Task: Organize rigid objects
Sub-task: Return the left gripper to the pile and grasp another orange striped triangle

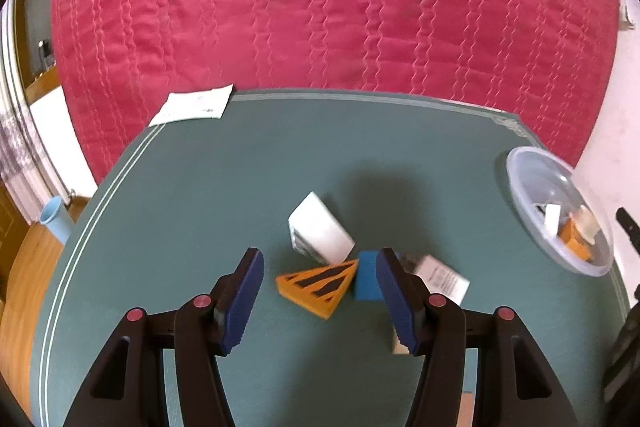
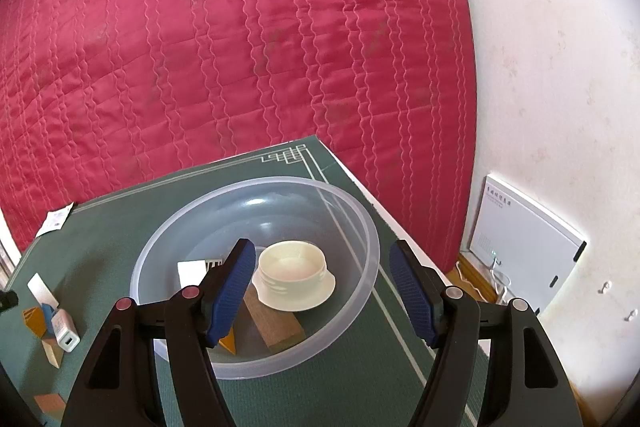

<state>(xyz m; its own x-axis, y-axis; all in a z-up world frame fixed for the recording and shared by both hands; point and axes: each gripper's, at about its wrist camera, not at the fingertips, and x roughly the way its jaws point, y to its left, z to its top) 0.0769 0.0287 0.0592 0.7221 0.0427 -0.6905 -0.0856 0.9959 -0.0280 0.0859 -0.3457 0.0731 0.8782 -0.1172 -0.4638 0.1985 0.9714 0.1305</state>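
In the left wrist view my left gripper (image 1: 320,259) stands open just above the green table mat (image 1: 180,227), holding nothing. An orange triangular block with black stripes (image 1: 318,287) lies between its fingers, apart from both pads. A white box (image 1: 320,231) lies just beyond it, and a blue block (image 1: 366,279) and a white charger (image 1: 442,277) sit by the right finger. My right gripper (image 2: 323,255) hangs open and empty over the clear plastic bowl (image 2: 360,227). The bowl holds a cream cup (image 2: 294,275), a brown wooden block (image 2: 276,323), a white piece (image 2: 192,269) and an orange wedge (image 2: 230,342).
A red quilted bedcover (image 1: 320,7) rises behind the table. A paper slip (image 1: 192,105) lies at the far left corner. A light blue cup (image 1: 56,219) stands off the left edge. A white wall panel (image 2: 524,239) hangs at the right. More loose blocks (image 2: 50,353) lie left of the bowl.
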